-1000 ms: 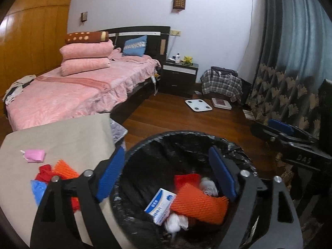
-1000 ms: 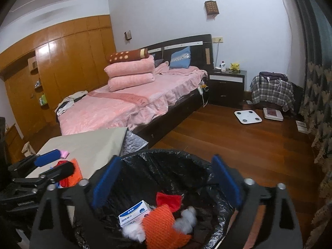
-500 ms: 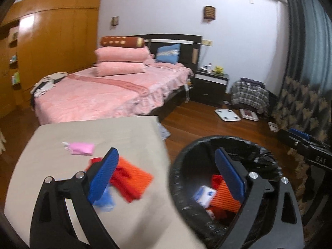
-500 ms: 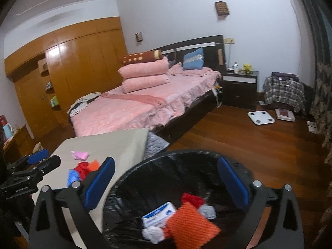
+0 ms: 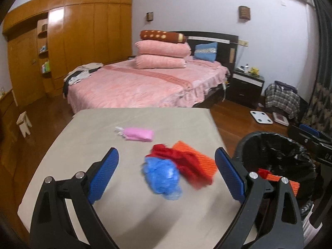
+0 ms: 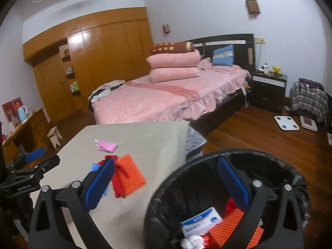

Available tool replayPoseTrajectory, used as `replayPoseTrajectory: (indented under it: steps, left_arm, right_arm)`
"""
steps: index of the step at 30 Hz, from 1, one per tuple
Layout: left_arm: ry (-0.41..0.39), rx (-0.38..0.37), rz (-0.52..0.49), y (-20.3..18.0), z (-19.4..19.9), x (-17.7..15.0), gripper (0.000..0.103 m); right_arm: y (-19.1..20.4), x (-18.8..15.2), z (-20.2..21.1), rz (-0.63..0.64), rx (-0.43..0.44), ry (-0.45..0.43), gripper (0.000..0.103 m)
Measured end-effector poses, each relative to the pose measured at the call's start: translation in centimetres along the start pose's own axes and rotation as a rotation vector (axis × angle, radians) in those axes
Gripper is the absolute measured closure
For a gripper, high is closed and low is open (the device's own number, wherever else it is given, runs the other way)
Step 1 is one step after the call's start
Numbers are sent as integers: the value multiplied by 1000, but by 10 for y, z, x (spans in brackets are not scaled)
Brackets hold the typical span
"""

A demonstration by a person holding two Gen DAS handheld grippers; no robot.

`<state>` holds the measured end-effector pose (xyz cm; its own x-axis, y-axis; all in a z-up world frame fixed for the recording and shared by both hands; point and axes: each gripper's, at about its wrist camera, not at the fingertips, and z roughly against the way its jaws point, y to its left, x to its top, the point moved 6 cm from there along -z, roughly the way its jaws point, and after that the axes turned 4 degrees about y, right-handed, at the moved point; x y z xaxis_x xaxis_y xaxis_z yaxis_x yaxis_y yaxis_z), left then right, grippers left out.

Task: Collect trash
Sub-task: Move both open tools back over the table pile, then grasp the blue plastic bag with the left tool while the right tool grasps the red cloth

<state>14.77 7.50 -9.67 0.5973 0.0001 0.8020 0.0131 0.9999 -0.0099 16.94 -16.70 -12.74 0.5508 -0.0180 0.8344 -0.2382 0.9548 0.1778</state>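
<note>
Left tongs: your left tongs (image 5: pixel 167 172) stand wide apart with nothing between the blue pads; they have just been opening further and are now at their widest.
Right tongs: your right tongs (image 6: pixel 166 181) are also spread apart and empty, with 1 pad over the worktop edge and the other over the bin's mouth.
What changed: a second ago both cameras looked straight down into the round bin lined with a black plastic bag (image 5: pixel 278 157); now both have swung off it toward the beige worktop (image 5: pixel 103 128). In the left view the bin has slid to the right edge.
Trash still out: 4 pieces lie on the worktop. A crumpled blue plastic wad (image 5: pixel 162 176), a red crumpled scrap (image 5: pixel 182 159) and an orange ribbed foam net (image 5: pixel 199 159) sit touching in 1 clump. A pink soft packet (image 5: pixel 139 133) lies apart, further back.
Trash already in: the bin holds another orange ribbed net (image 6: pixel 232 226), a white and blue carton (image 6: pixel 200 221), red scraps and white wads.
Meaning for the task: a drop looks finished and you are turning back for the next piece. The blue wad lies nearest the gap of your left tongs and seems the likely pick.
Risk: the clump overlaps, so closing on 1 piece may drag its neighbours.
</note>
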Motion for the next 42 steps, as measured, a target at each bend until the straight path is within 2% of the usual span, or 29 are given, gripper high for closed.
replayPoseTrajectory:
  steps: [6,11,17,29,35,37,42]
  left_arm:
    - [37,35,24,22,-17,-9,12]
    - [64,49,33,32,-31,-16,12]
    - [95,41,37,26,-56,-25,12]
    - [210,21,81,18,-115,-51,12]
    - [261,-23,105,13,-134,-60,30]
    - [275,-54,111,11,-137,-61,43]
    - [263,-80,129,14,-135,-61,49]
  right_arm:
    - [25,-3,-29,41,27,33,6]
    - [31,-3,-52,59,27,57,6]
    - [30,-4,-70,55,27,76,6]
    - [26,-12,-90,39,35,123,6]
    - [28,-13,-96,36,42,139,6]
    - [31,-13,-98,39,44,141,6]
    - [41,-14,-101,61,50,144,6]
